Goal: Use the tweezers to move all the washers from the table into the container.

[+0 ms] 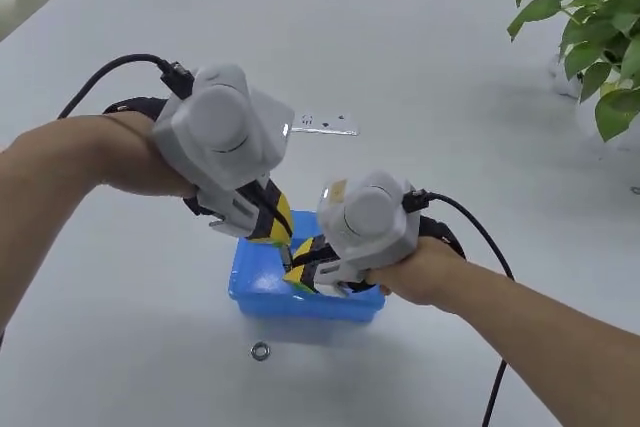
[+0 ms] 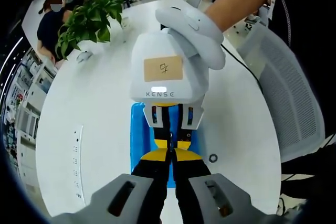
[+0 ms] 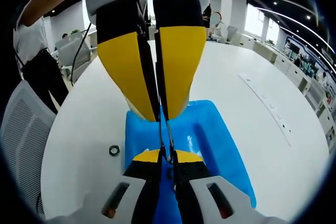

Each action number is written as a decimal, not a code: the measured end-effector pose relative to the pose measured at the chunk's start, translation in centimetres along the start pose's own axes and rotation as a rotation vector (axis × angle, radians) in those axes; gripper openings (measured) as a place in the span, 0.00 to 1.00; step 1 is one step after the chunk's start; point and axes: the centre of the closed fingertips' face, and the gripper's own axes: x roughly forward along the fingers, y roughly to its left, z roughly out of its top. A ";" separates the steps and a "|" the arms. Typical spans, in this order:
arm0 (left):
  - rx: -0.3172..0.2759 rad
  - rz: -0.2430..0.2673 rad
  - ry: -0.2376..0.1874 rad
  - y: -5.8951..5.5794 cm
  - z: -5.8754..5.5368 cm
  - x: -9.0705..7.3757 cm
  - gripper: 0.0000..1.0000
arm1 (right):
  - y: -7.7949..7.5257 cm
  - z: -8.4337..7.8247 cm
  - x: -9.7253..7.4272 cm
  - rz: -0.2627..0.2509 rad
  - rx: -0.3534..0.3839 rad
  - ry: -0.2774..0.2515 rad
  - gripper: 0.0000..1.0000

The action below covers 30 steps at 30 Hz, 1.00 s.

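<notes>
Tweezers [image 3: 163, 129] pinched over blue container [image 3: 218, 142]
Left gripper [image 2: 171, 157] and right gripper [image 3: 168, 157] fingers are both narrow on the tweezers. One washer [image 3: 114, 150] lies on the surface [image 3: 79, 124] just beside the container. Risk: uneven pull twists the tweezers loose.

1. Your container [image 1: 258, 292] sits on the table [image 1: 420, 67], close in front of you, under both grippers.
2. Your left gripper [image 1: 283, 237] reaches in from the left and your right gripper [image 1: 300, 272] from the right. Their tips are close together over the container, with the tweezers [image 3: 164, 135] between them.
3. One washer [image 1: 260, 351] lies on the table on your side of the container, near it but not touching.
4. A flat strip [image 1: 327, 125] lies beyond the container, well apart.
5. A plant [image 1: 590, 37] stands at the far right.
</notes>
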 end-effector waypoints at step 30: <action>0.001 0.009 0.013 -0.2 -0.4 -0.5 0.05 | 0.2 0.4 0.2 0.000 -0.007 0.003 0.10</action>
